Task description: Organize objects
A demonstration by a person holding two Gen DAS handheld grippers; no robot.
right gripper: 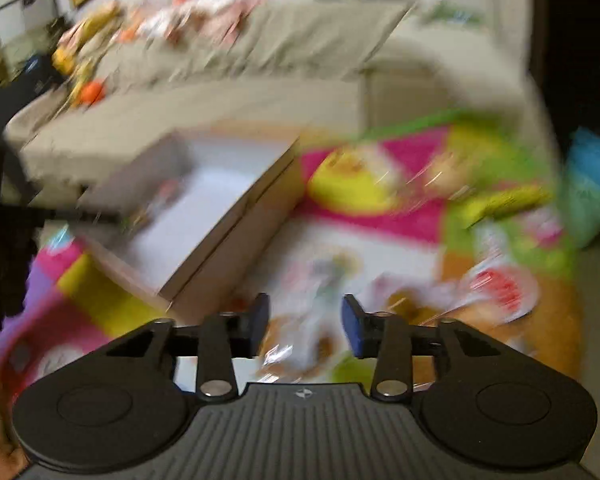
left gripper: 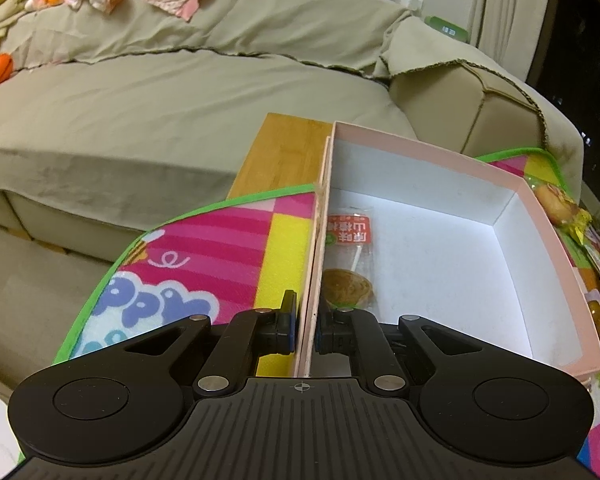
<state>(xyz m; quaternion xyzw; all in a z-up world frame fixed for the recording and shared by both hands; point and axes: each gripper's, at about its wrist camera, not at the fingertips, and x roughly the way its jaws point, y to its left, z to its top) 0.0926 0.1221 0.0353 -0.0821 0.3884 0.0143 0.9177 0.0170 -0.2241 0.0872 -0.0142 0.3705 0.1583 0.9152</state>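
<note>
A pink cardboard box point(left gripper: 420, 148) with a white inside lies open on a colourful play mat point(left gripper: 220, 248). My left gripper point(left gripper: 306, 320) is shut on the box's near left wall, one pad outside and one inside. A clear snack packet with a red label point(left gripper: 350, 256) lies inside the box by that wall. The right wrist view is heavily blurred. In it my right gripper point(right gripper: 304, 320) stands open over the mat, to the right of the box point(right gripper: 228, 216), with its pads apart. Blurred clear snack packets point(right gripper: 296, 344) lie below it, and I cannot tell whether it touches them.
More snack packets point(left gripper: 556, 204) lie on the mat right of the box, one with a red label point(right gripper: 496, 288). A beige sofa point(left gripper: 180, 92) with toys and clothes stands behind. A wooden board point(left gripper: 284, 152) lies under the mat's far edge. A blue-green bag point(right gripper: 592, 184) sits at far right.
</note>
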